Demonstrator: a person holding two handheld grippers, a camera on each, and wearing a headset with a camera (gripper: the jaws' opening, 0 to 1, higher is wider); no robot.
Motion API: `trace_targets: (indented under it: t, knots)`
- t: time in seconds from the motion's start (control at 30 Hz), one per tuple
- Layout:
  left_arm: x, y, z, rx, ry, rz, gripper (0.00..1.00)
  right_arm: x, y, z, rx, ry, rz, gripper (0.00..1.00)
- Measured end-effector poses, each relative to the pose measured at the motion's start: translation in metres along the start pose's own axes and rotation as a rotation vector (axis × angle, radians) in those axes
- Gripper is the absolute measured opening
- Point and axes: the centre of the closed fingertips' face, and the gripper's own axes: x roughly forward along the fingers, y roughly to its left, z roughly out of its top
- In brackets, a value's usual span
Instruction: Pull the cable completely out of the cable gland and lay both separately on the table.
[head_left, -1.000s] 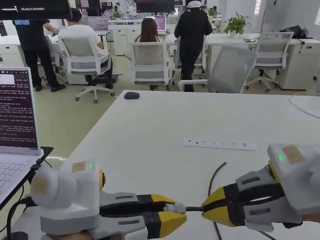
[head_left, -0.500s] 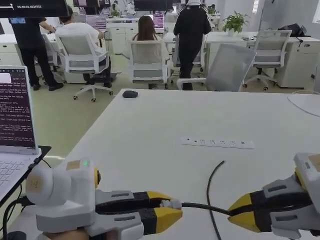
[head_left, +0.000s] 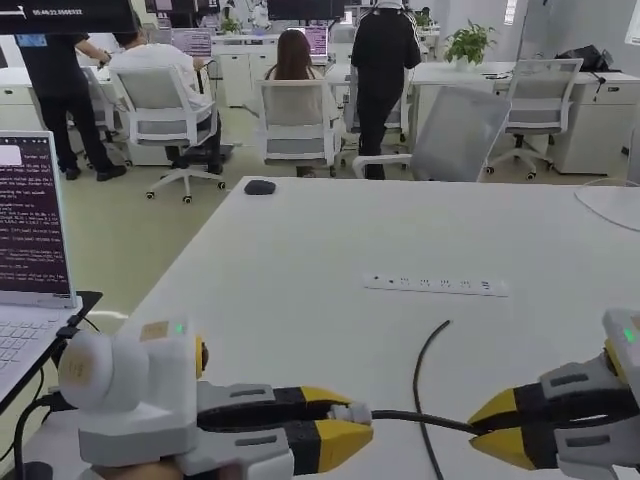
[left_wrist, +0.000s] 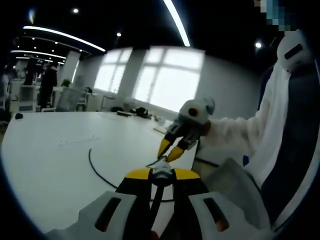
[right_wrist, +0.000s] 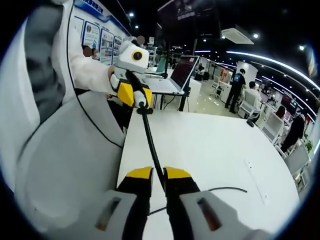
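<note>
- The left tongs (head_left: 358, 426), at 7 o'clock in the head view, are pressed together on the pale cable gland (head_left: 349, 412). It sits at their tips, held above the worktop (head_left: 330, 250).
- The right tongs (head_left: 480, 430), at 4 o'clock, pinch the black cable (head_left: 415, 418) a little out from the gland. The stretch between the two runs nearly straight, toward 3 o'clock from the gland.
- The step in hand looks like the pull itself. The cable enters the gland, so it is not yet free, and neither part lies on the worktop.
- The next move, as I judge it, is to draw the tongs apart along the cable's own line, with the left pair gripping the gland firmly, until the end slips clear. If the reach runs out, the right pair may need a fresh hold closer to the gland. Then each part goes down in its own place, apart.
- The head view gives the layout side-on. The cable's loose tail curves from the right tongs toward 12 o'clock and ends short of a white power strip (head_left: 437, 286). A laptop (head_left: 30, 230) stands at 9 o'clock and a dark mouse (head_left: 262, 187) at 11 o'clock.
- The right gripper view looks lengthwise along the cable (right_wrist: 150, 140), from its own tips up to the gland (right_wrist: 143, 108) at 12 o'clock, so it shows the line of pull.
- The left gripper view gives the gland (left_wrist: 161, 170) close up, seated between the tips.
- How much cable remains inside the gland I cannot tell.
</note>
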Motion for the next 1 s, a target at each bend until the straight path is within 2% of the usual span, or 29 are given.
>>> trace_targets:
  t: [0.03, 0.1, 0.23, 0.27, 0.33, 0.47, 0.67, 0.73, 1.0]
  knots:
    - [0.001, -0.001, -0.002, 0.005, 0.010, -0.001, 0.16, 0.001, 0.002, 0.008, 0.016, -0.032, 0.012, 0.14]
    - [0.004, -0.002, -0.006, 0.013, 0.028, -0.005, 0.17, 0.004, 0.002, 0.018, -0.002, -0.050, 0.011, 0.16]
    - [0.011, -0.011, -0.008, 0.024, 0.037, -0.038, 0.17, 0.014, 0.006, 0.039, -0.054, -0.083, 0.031, 0.19]
    - [0.012, -0.012, -0.008, 0.026, 0.037, -0.042, 0.17, 0.018, 0.011, 0.047, -0.071, -0.098, 0.059, 0.21]
    - [0.014, -0.013, -0.007, 0.028, 0.036, -0.047, 0.17, 0.022, 0.017, 0.053, -0.105, -0.103, 0.083, 0.23]
    - [0.014, -0.013, -0.004, 0.024, 0.023, -0.050, 0.17, 0.030, 0.023, 0.057, -0.134, -0.098, 0.117, 0.21]
    - [0.014, -0.011, -0.002, 0.021, 0.012, -0.045, 0.17, 0.034, 0.027, 0.058, -0.138, -0.108, 0.148, 0.08]
    - [0.013, -0.011, -0.002, 0.018, 0.011, -0.047, 0.17, 0.035, 0.028, 0.057, -0.147, -0.103, 0.146, 0.05]
    - [0.010, -0.008, -0.004, 0.016, 0.010, -0.038, 0.17, 0.036, 0.025, 0.050, -0.128, -0.101, 0.141, 0.04]
